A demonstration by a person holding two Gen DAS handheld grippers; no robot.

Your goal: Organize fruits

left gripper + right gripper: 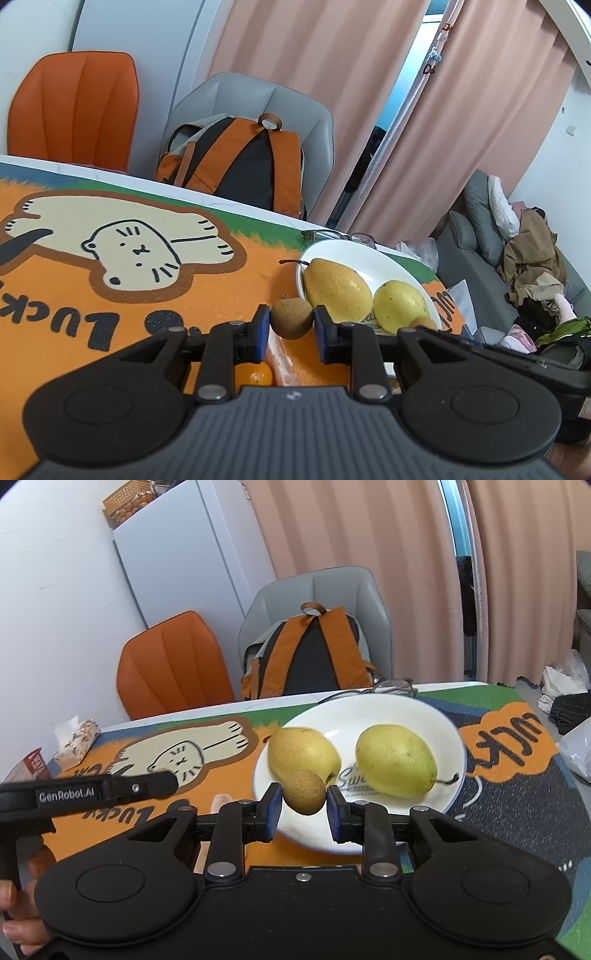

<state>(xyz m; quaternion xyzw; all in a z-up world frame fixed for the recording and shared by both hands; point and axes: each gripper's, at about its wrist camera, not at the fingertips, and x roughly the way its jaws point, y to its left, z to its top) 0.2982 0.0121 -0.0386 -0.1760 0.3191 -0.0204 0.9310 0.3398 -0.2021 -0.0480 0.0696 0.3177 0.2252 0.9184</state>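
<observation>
1. The left gripper (291, 325) holds a small brown fruit (291, 318) between its two blue pads (261, 332). The pads press on both sides of it.
2. That fruit is up above the mat, just left of the white plate (343, 251).
3. The right gripper (304, 808) holds another small brown fruit (305, 792) the same way, with a blue pad tight on each side.
4. This second fruit hangs over the near left part of the plate (388, 709), in front of a pear.
5. Two yellow pears lie in the plate. In the right wrist view the left pear (301, 755) and the right pear (395, 760) are a little apart. The right one has a thin stem that points right.
6. In the left wrist view an orange fruit (254, 374) peeks out low under the left gripper, next to a pink thing (280, 360) I cannot tell.
7. The plate sits on an orange mat (221, 295) with a cream cat picture (129, 251) on it.
8. A pair of glasses (393, 686) lies just past the far side of the plate.
9. A tissue pack (75, 740) sits on the far left of the table.
10. Behind the table are an orange chair (170, 664) and a grey chair (354, 590) with an orange and black backpack (310, 653) on it.
11. Pink curtains (369, 535) hang at the back.
</observation>
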